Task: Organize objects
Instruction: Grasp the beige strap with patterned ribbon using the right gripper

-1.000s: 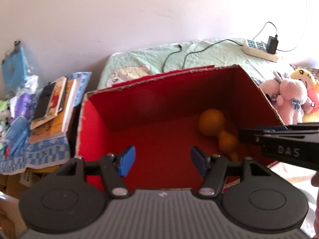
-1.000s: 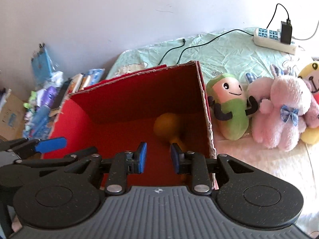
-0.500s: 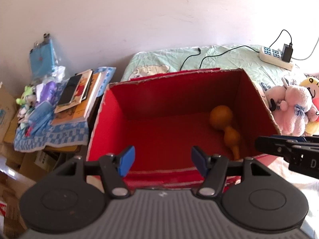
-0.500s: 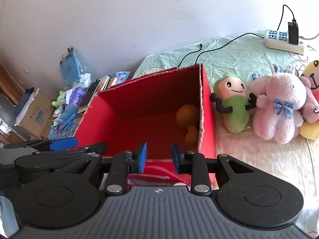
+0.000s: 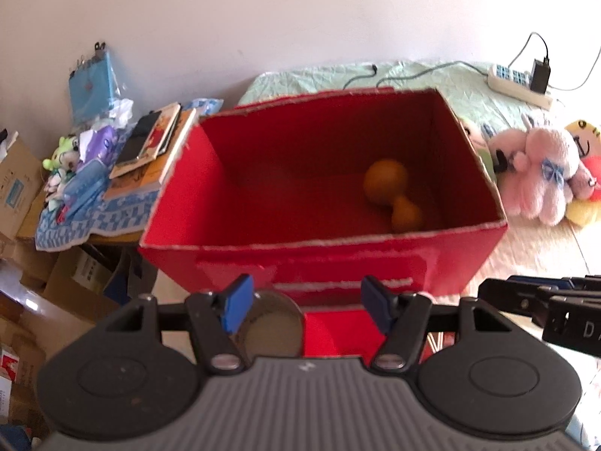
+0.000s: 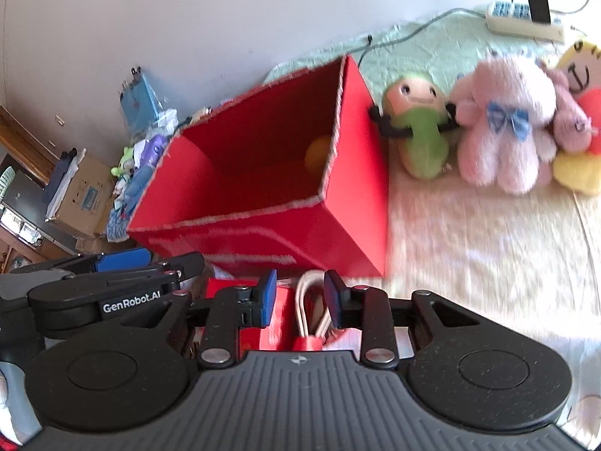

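While both grippers hang short of the red box (image 5: 319, 259), neither one holds anything. Left wrist view, left to right: stack of books (image 5: 150, 158) on a blue checked cloth at 9 o'clock of the box; box open-topped, centre frame; orange gourd-shaped toy (image 5: 390, 191) lying on the box floor toward its right wall. Pink plush rabbit (image 5: 541, 173) at 3 o'clock of the box, outside it. White power strip (image 5: 520, 84) at 1 o'clock, on the green sheet. Left gripper (image 5: 306, 302): fingers wide apart, empty, a round tin lid (image 5: 272, 332) and a small red item showing below between them.

Right wrist view, left to right: box at 11 o'clock; only a sliver of the orange toy seen past its right wall. Green plush (image 6: 417, 127) just beside that wall, the pink rabbit touching it on the far side. Right gripper (image 6: 300, 298): fingers a narrow gap apart, gripping nothing; white looped cord (image 6: 310, 308) visible beneath the gap.
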Demonstrator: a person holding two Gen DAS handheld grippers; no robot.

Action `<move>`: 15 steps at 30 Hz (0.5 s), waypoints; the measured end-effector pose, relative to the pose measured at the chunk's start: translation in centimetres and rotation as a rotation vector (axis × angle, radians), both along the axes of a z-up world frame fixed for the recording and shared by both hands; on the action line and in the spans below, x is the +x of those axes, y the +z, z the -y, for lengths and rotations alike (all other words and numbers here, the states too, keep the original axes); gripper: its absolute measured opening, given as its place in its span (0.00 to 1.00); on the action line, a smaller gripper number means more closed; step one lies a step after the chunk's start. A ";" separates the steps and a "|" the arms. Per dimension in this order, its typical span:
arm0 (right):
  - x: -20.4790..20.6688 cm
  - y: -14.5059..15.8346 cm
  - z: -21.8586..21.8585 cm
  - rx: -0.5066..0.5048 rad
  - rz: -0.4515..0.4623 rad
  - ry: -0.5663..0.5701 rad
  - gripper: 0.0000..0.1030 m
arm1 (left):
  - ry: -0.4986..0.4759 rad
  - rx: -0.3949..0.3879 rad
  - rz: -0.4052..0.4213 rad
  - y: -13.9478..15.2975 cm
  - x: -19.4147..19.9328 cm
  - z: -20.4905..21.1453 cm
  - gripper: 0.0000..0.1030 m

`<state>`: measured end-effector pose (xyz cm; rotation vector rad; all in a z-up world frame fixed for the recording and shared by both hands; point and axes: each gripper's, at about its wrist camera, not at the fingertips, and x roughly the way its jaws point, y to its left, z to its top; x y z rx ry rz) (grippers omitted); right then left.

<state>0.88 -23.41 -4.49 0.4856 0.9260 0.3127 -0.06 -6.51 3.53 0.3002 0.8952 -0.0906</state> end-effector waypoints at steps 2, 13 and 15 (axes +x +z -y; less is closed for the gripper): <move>-0.2 -0.6 0.0 0.008 -0.020 0.003 0.30 | -0.003 0.014 -0.013 -0.5 -0.1 0.3 0.65; -0.4 -3.2 0.5 0.064 -0.123 0.000 0.32 | -0.027 0.038 -0.086 -3.0 -0.9 1.0 0.67; -0.3 -3.4 0.4 0.068 -0.129 0.006 0.33 | -0.032 0.025 -0.101 -3.2 -0.8 0.7 0.68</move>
